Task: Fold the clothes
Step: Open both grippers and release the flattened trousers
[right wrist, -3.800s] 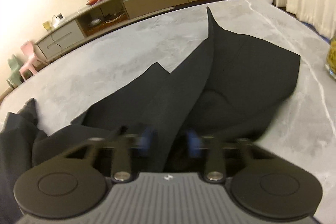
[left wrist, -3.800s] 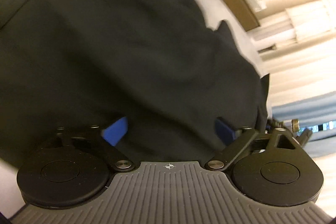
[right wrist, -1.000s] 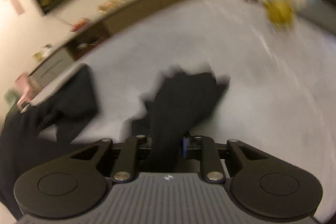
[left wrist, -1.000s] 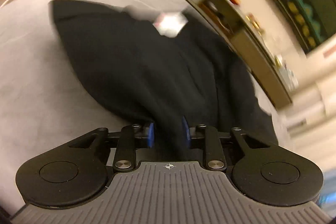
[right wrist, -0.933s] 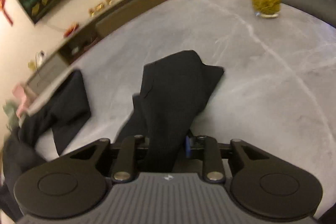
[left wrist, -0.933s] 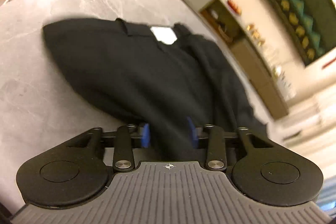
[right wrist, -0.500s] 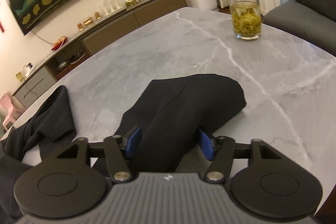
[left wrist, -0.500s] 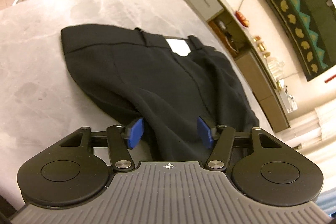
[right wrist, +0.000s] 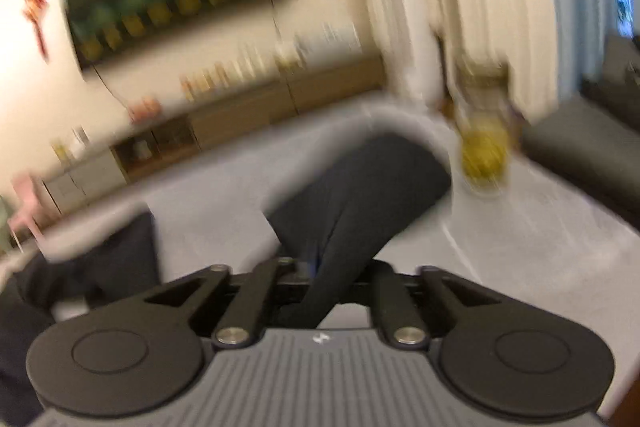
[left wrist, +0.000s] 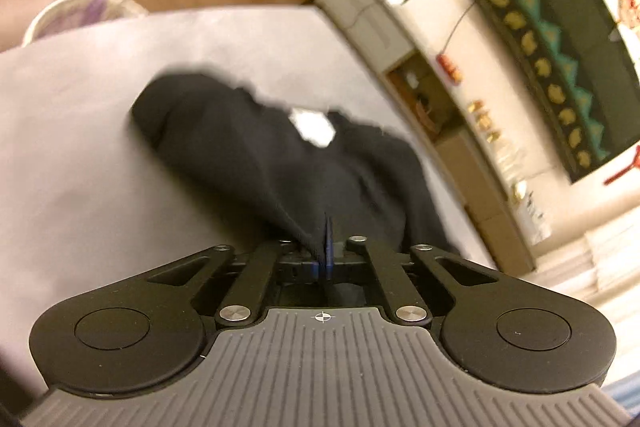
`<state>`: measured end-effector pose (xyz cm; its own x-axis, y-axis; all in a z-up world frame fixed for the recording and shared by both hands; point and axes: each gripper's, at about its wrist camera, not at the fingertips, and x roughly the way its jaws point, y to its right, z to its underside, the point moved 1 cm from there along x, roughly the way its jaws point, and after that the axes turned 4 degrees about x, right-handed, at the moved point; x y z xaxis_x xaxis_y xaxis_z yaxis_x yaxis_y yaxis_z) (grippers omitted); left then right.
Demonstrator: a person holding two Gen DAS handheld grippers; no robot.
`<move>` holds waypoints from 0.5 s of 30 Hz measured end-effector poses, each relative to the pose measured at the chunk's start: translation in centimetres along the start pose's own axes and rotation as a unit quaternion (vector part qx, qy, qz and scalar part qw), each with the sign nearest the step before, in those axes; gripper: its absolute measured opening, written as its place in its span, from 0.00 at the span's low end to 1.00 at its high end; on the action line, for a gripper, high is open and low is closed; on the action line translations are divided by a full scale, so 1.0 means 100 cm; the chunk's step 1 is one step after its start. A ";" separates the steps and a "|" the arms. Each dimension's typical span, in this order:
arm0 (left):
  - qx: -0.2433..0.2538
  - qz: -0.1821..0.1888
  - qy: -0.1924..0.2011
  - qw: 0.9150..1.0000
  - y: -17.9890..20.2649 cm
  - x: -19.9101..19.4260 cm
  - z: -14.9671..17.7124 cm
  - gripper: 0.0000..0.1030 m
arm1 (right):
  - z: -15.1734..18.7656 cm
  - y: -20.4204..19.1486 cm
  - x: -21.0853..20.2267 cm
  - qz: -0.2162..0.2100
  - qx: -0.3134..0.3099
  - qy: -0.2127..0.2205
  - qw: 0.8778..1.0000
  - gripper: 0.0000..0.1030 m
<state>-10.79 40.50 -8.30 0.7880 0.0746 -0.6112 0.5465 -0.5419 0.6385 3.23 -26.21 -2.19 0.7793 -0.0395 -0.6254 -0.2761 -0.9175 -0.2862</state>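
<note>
Because both frames are motion-blurred, fine detail of the grips is limited. The black trousers point(left wrist: 280, 163) lie on the grey surface point(left wrist: 72, 155), waistband end with its white label point(left wrist: 314, 127) away from the left gripper point(left wrist: 325, 243). Its jaws are together, pinching a thin edge of the cloth between the blue pads. The right gripper point(right wrist: 320, 267) has its jaws clamped on a thick fold of the same dark cloth point(right wrist: 360, 187), which rises from the surface into the jaws.

Risks, as judged:
- The left pinch holds very little fabric; a pull could slip it free and drop that edge, spoiling the fold line.
- The right bundle is bulky and uneven; the layers may shift inside the jaws, so the fold lands crooked.
- A glass jar with yellow contents point(right wrist: 484, 151) stands on the surface just beyond the lifted cloth. A swing of the fabric toward it could knock it over.
- If the two grippers move unevenly, the cloth between them twists.

View differences: the left wrist view shows the waistband, the label and the near edge of the surface, but no jar. The right wrist view shows the jar, a sofa point(right wrist: 592, 147) and a second dark mass of cloth point(right wrist: 100, 259) at lower left; the label is out of sight there.
</note>
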 end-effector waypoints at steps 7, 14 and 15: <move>0.008 -0.030 0.084 0.996 -0.001 -0.071 -0.008 0.38 | -0.025 0.004 -0.039 0.076 0.073 0.133 0.986 0.69; 0.091 0.053 0.004 0.994 0.079 0.023 -0.021 0.60 | -0.031 -0.148 0.053 -0.089 -0.138 0.004 0.986 0.87; 0.104 0.052 -0.015 0.993 0.089 0.046 -0.019 0.60 | -0.025 -0.172 0.077 -0.097 -0.167 -0.023 0.981 0.88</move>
<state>-1.81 37.57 -4.54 0.8266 -0.0151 -0.5626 0.3894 -0.7065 0.5910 15.38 -11.74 -0.33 0.7701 0.1599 -0.6175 0.0813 -0.9848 -0.1536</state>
